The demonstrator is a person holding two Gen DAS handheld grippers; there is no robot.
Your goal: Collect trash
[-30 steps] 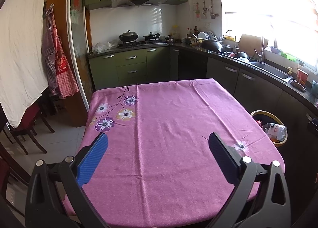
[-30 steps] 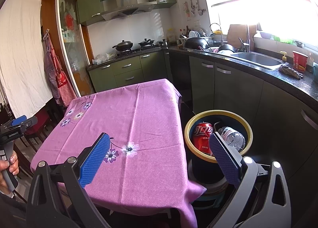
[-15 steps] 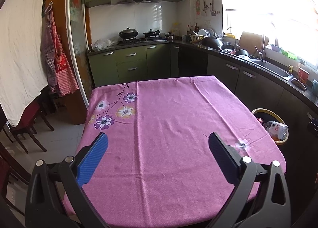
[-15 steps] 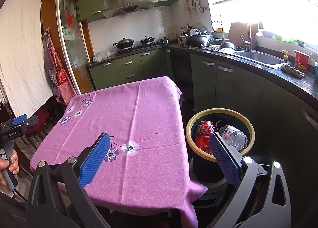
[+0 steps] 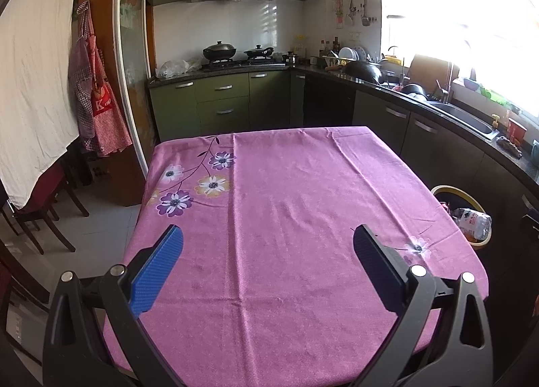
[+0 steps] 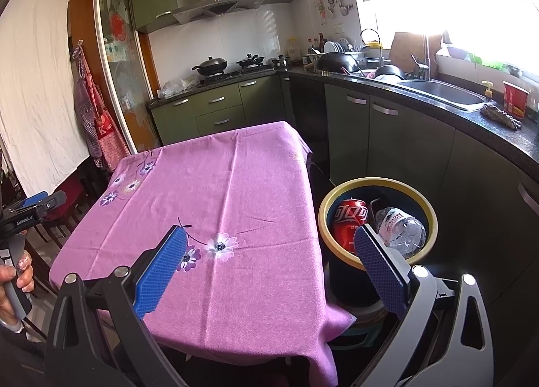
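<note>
Over the near edge of the purple tablecloth [image 5: 286,218], the left gripper [image 5: 267,245] and right gripper [image 6: 269,245] both hover spread wide and empty, while just right of the table a yellow-rimmed trash bin [image 6: 343,186] holds a red can [image 6: 348,223] beside a clear plastic bottle [image 6: 401,227].

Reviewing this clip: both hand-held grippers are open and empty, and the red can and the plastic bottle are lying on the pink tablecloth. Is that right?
Not quite. The red can and the plastic bottle are inside the yellow-rimmed bin beside the table, not on the pink tablecloth; the right wrist view shows this. The rest holds: the left hand-held gripper and the right hand-held gripper are open and empty.
</note>
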